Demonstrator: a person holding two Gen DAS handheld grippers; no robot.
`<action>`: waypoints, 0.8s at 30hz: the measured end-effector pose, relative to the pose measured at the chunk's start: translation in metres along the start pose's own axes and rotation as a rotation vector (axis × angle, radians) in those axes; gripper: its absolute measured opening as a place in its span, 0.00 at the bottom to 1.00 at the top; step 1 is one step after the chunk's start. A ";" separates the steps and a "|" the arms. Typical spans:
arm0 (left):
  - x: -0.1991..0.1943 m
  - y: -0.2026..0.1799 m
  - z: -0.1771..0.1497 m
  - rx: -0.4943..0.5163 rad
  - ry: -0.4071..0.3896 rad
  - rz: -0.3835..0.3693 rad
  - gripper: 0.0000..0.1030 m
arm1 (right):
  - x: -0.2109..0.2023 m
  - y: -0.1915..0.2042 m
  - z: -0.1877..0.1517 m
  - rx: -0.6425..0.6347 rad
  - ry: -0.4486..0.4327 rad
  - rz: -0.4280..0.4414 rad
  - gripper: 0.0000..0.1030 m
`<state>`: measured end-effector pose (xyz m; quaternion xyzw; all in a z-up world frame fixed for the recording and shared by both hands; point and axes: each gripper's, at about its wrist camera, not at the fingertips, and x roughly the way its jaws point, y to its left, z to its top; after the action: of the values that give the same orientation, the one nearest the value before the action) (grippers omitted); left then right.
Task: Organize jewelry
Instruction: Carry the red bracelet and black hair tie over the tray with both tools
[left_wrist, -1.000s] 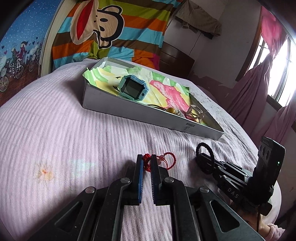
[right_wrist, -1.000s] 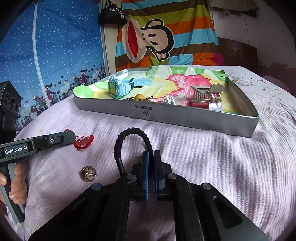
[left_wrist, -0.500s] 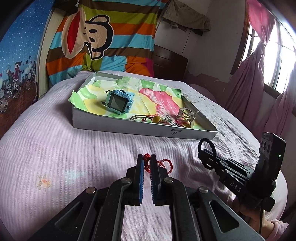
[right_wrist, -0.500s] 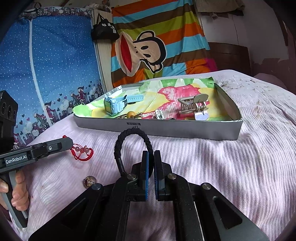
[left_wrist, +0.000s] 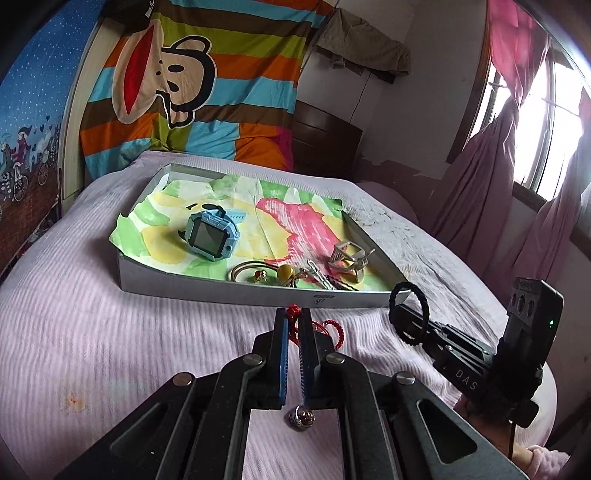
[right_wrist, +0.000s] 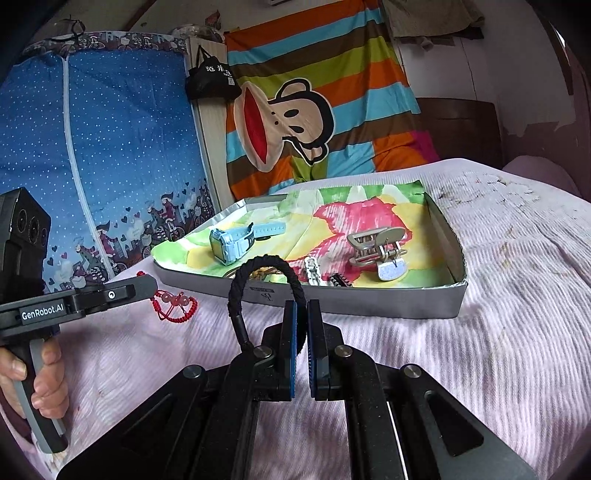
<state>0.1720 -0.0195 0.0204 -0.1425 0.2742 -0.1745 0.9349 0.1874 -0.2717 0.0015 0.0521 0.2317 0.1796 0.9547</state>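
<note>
With both grippers raised over the lilac bedspread (left_wrist: 92, 332), counts are as follows: one shallow grey tray (left_wrist: 221, 291) lined with patterned paper, and in it one blue watch (left_wrist: 210, 236), one metal hair claw (right_wrist: 376, 245), one thin ring-shaped band (left_wrist: 251, 269) with a yellow bead (left_wrist: 284, 272) beside it, one silver clip (right_wrist: 312, 271) and one small dark clip (right_wrist: 341, 281). Left gripper (left_wrist: 294, 319): jaws closed on one red beaded bracelet (right_wrist: 173, 304), which hangs from the tips just in front of the tray's near wall. Right gripper (right_wrist: 302, 314): jaws pinched on one black braided hair tie (right_wrist: 258, 288), whose loop stands up to the left of the fingers, also short of the tray. Left wrist view only: one small round ring (left_wrist: 301, 419) lying on the bedspread under the gripper, plus the window and pink curtains. Right wrist view only: the person's hand (right_wrist: 40, 376) around the left gripper's handle, a blue dotted fabric wardrobe (right_wrist: 110, 147), and the pale oval end of the hair claw. Both views show the striped monkey-print blanket (left_wrist: 192, 85) behind the bed.
</note>
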 end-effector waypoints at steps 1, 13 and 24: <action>0.000 0.001 0.003 -0.009 -0.005 -0.010 0.05 | -0.001 0.000 0.001 -0.003 -0.003 0.001 0.05; 0.030 -0.009 0.053 0.027 -0.072 0.054 0.05 | 0.035 -0.016 0.049 0.000 0.025 -0.081 0.05; 0.070 0.004 0.051 0.002 0.007 0.110 0.05 | 0.087 -0.013 0.058 -0.046 0.175 -0.157 0.05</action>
<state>0.2564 -0.0356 0.0282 -0.1255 0.2849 -0.1238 0.9422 0.2901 -0.2533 0.0136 -0.0038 0.3134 0.1135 0.9428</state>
